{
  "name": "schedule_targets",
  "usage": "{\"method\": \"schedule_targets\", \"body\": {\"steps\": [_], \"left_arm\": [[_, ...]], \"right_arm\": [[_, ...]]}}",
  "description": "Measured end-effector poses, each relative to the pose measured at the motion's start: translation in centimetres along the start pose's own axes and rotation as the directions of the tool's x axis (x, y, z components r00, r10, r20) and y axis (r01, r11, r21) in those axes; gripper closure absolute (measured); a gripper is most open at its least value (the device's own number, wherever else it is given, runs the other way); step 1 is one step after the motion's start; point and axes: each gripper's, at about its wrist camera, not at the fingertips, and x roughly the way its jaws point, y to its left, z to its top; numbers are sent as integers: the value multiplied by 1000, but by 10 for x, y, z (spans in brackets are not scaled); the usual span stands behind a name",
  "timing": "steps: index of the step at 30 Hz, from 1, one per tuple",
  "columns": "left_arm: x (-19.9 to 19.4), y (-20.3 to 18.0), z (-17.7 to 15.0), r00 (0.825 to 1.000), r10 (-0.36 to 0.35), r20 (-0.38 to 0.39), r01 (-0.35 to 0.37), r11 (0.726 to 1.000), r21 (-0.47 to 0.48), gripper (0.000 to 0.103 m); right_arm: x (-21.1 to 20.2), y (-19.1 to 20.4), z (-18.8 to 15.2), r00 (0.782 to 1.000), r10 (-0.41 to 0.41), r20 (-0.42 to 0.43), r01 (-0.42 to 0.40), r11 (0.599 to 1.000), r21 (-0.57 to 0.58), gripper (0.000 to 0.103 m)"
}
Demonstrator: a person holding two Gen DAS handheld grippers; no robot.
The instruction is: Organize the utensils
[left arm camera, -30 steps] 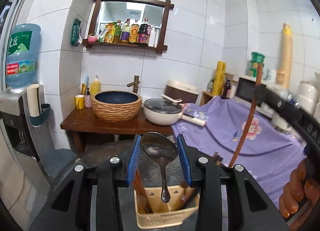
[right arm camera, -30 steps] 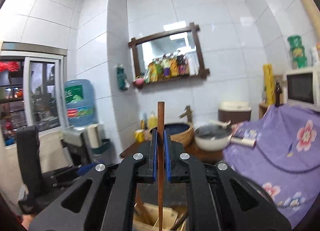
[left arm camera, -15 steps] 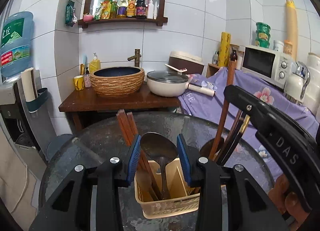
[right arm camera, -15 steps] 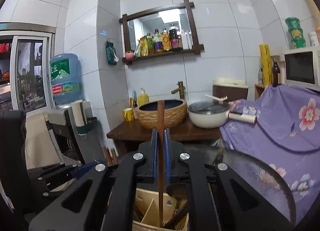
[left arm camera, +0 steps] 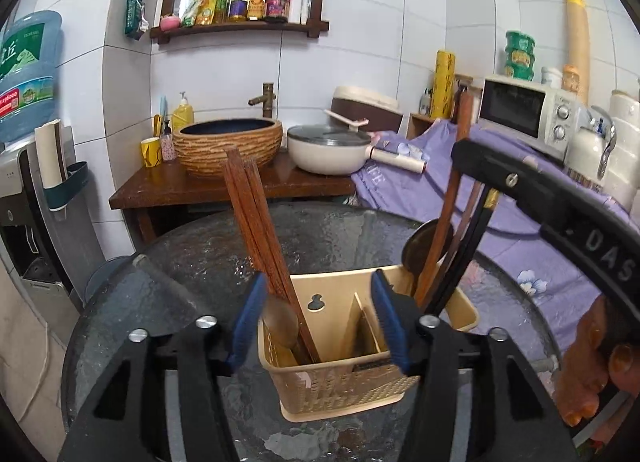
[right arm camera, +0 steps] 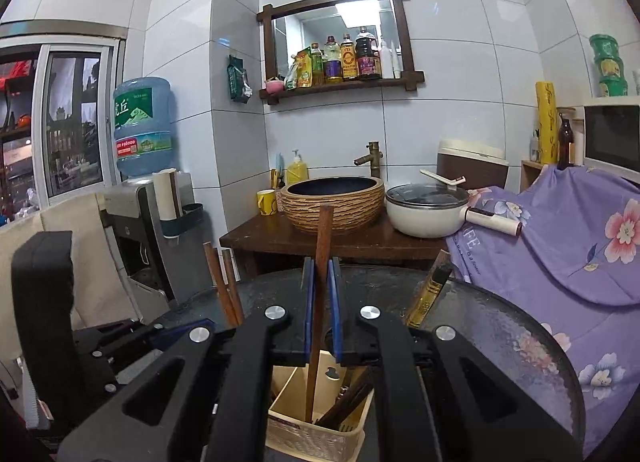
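right claw (right arm camera: 320, 302) pinched on stiff, light wooden chopstick (right arm camera: 322, 238) mid-shaft over holder (right arm camera: 316, 436); left claw (left arm camera: 316, 318) wide open, empty.

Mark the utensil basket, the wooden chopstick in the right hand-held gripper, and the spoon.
utensil basket (left arm camera: 340, 386), left wrist view, front woven wall.
wooden chopstick (right arm camera: 323, 238), right wrist view, shaft above the pads.
spoon (left arm camera: 280, 322), left wrist view, bowl in the left compartment.

The chopstick's (right arm camera: 318, 302) lower tip is lost among the other utensils in the basket (right arm camera: 308, 440), whose front the right gripper's (right arm camera: 320, 314) body hides.
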Motion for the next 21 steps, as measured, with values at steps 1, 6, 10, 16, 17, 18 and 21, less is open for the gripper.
{"method": "schedule_targets", "body": {"steps": [1,6,10,16,17,18,21], "left_arm": [[-5,1,-1,1000,-4,13,4,1000,-7,39],[-42,7,-11,996,17,93,-15,1000,-21,19],[-84,9,-29,985,32,168,-30,999,-14,6],[-152,2,-69,972,79,223,-79,997,-11,6],[-162,1,-77,971,93,221,-91,996,-18,6],[-168,0,-82,971,103,217,-100,995,-24,6],[-189,-5,-102,976,103,193,-95,994,-53,6]], "right_arm": [[-3,0,1,1000,-1,1,1,1000,-7,89],[-38,-5,7,998,-23,65,24,999,-28,55],[-78,-2,-2,997,-19,72,23,998,-57,36],[-152,19,-51,998,2,69,6,994,-113,18],[-162,20,-60,998,9,68,-2,995,-99,17],[-175,22,-73,998,23,54,-19,997,-80,14],[-200,27,-100,999,36,31,-34,998,-45,11]]}}
